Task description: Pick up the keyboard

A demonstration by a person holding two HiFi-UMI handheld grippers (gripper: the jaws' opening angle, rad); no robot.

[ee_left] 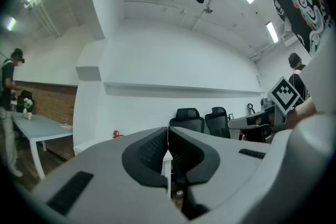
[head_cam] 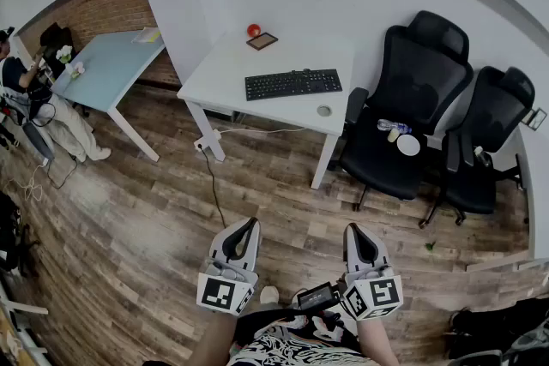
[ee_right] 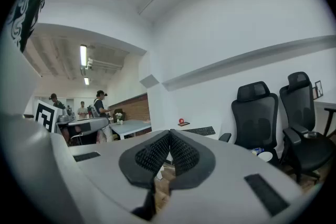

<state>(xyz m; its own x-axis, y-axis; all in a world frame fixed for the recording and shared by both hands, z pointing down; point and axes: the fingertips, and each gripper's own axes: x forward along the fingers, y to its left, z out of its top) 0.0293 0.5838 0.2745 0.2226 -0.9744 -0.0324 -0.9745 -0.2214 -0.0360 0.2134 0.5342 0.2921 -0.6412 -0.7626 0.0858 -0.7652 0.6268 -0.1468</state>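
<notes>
A black keyboard (head_cam: 292, 84) lies flat on the white desk (head_cam: 214, 73) against the far wall, well ahead of me. It also shows small and far off in the right gripper view, as the keyboard (ee_right: 200, 131) past the jaws. My left gripper (head_cam: 250, 225) and right gripper (head_cam: 352, 229) are held low over the wooden floor, side by side, pointing level toward the desk. The left gripper (ee_left: 168, 131) has its pads together with nothing between them. The right gripper (ee_right: 169, 134) is likewise shut and empty. In the left gripper view the jaws hide the keyboard.
A red ball (head_cam: 254, 30), a small dark tablet (head_cam: 262, 40) and a round disc (head_cam: 323, 111) share the desk. Two black office chairs (head_cam: 403, 116) (head_cam: 485, 141) stand to its right, with a bottle (head_cam: 395, 130) on one seat. A pale blue table (head_cam: 111, 69) and a person (head_cam: 26, 90) are at the left. A cable (head_cam: 210, 176) trails on the floor.
</notes>
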